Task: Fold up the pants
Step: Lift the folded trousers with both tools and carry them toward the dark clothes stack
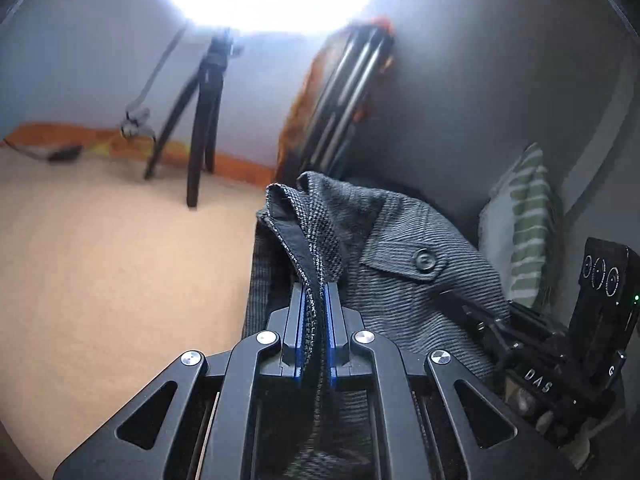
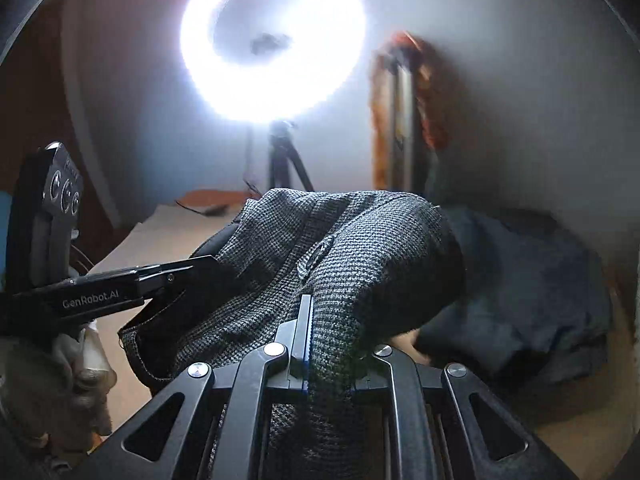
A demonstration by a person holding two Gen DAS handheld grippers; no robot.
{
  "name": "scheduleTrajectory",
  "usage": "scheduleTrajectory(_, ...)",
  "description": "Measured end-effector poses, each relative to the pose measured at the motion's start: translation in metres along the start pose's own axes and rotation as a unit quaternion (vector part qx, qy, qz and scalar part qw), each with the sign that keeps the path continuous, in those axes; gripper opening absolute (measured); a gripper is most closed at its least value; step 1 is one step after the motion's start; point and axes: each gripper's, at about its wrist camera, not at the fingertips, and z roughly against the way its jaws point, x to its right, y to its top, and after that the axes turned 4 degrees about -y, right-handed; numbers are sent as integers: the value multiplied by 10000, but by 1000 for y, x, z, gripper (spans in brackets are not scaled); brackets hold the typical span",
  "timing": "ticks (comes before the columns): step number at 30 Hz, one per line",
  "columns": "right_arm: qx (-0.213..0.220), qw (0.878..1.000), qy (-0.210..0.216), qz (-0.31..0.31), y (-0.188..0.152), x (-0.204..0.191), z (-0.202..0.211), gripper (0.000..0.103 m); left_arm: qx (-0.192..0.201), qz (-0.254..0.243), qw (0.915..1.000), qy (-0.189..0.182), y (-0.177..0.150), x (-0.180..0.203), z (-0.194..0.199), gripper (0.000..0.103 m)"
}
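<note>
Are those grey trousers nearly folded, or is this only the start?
Early, by the look of it. Done: each gripper has a hold, the left gripper and the right gripper both shut on the grey pants. In hand: the cloth hangs bunched between them above the tan surface. Left: no neat fold shows yet, so spreading and folding seem still to come.

Both the left gripper [image 1: 316, 300] and the right gripper [image 2: 326, 340] are matte black linkages with round silver screws, cut-out arms and blue-edged pads, one stamped "GenRobot.AI" in white, the other bearing three ringed dials and a green light.
</note>
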Motion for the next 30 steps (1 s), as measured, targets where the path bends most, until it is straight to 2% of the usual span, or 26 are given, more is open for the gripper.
scheduleTrajectory(5,-232,9997,-77,-30,-8,28,-14,10,-441,139,9989,8,-8,-4,-29,7)
scheduleTrajectory(8,-447,9990,18,-73,-12,35,-27,10,-495,204,9985,150,-13,-9,-32,8)
scheduleTrajectory(9,-482,9988,-7,-52,-14,35,-31,10,-533,226,9982,179,-14,-11,-33,13)
scheduleTrajectory(10,-506,9987,-21,-22,-14,34,-34,10,-621,256,9976,186,-15,-14,-33,28)
scheduleTrajectory(11,-528,9986,-25,-12,-13,34,-36,10,-726,266,9967,232,-17,-15,-37,37)
scheduleTrajectory(12,-544,9985,-14,-33,-14,35,-37,10,-802,254,9960,300,-18,-16,-39,50)
scheduleTrajectory(17,-567,9983,30,-127,-15,38,-38,10,-1089,435,9924,381,-28,-29,-53,51)
scheduleTrajectory(20,-592,9982,17,-122,-16,38,-40,10,-1308,596,9893,251,-37,-35,-63,51)
scheduleTrajectory(26,-669,9975,33,-238,-21,45,-44,10,-1278,612,9898,-181,-43,-31,-64,51)
scheduleTrajectory(28,-690,9973,28,-261,-21,45,-47,11,-1243,493,9906,-285,-46,-25,-67,46)
scheduleTrajectory(30,-717,9971,20,-270,-21,45,-50,11,-1220,420,9913,-276,-49,-20,-69,33)
